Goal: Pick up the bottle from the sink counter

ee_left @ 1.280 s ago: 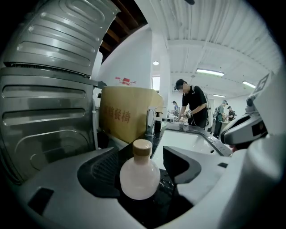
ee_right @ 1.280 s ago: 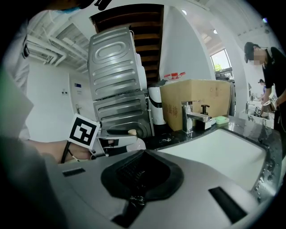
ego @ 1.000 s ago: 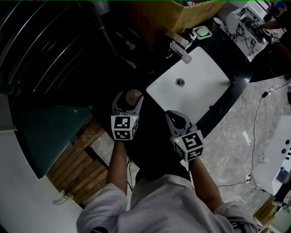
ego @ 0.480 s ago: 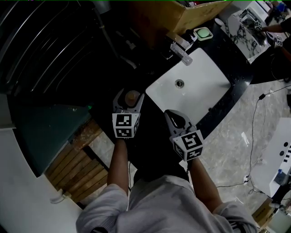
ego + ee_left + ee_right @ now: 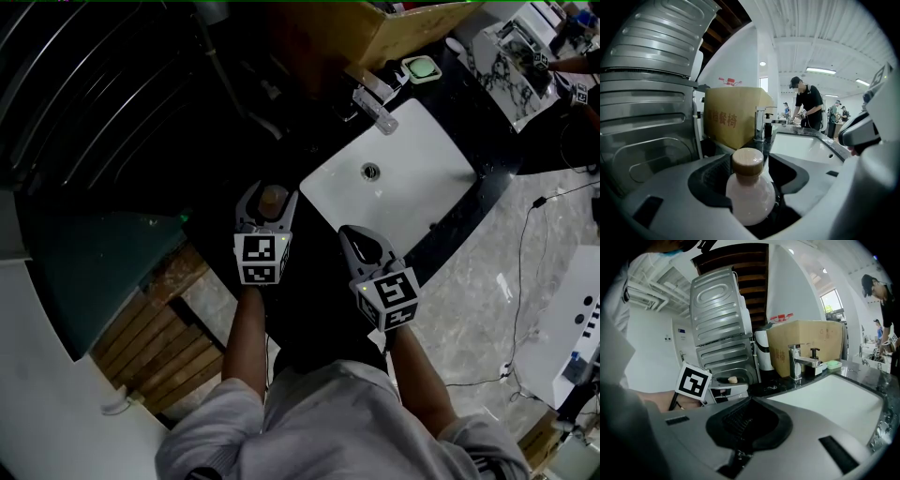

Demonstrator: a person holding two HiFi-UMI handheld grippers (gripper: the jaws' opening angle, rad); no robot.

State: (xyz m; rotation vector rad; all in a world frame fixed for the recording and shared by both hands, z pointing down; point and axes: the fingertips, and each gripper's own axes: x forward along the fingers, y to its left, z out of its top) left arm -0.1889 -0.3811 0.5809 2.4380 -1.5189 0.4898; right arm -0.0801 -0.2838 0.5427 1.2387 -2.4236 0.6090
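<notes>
A small pale pink bottle [image 5: 274, 198] with a tan cap stands upright on the dark sink counter [image 5: 309, 253], left of the white basin. My left gripper [image 5: 267, 208] is around it. In the left gripper view the bottle [image 5: 750, 187] fills the gap between the jaws of the left gripper [image 5: 750, 174]. The jaws are closing, and I see no firm press on the bottle. My right gripper [image 5: 364, 246] hovers over the counter to the right, its jaws together and empty [image 5: 750, 427]. From there the bottle's cap [image 5: 733, 379] shows inside the left gripper.
The white sink basin [image 5: 412, 178] lies to the right, with a chrome faucet [image 5: 375, 105] at its back. A cardboard box [image 5: 375, 28] and a green soap dish [image 5: 417, 67] stand behind it. A ribbed metal appliance [image 5: 647, 93] rises on the left. A person [image 5: 808, 105] works at a far counter.
Almost nothing has moved. My left gripper stays around the bottle, shifted only slightly, and the right gripper holds its place.
</notes>
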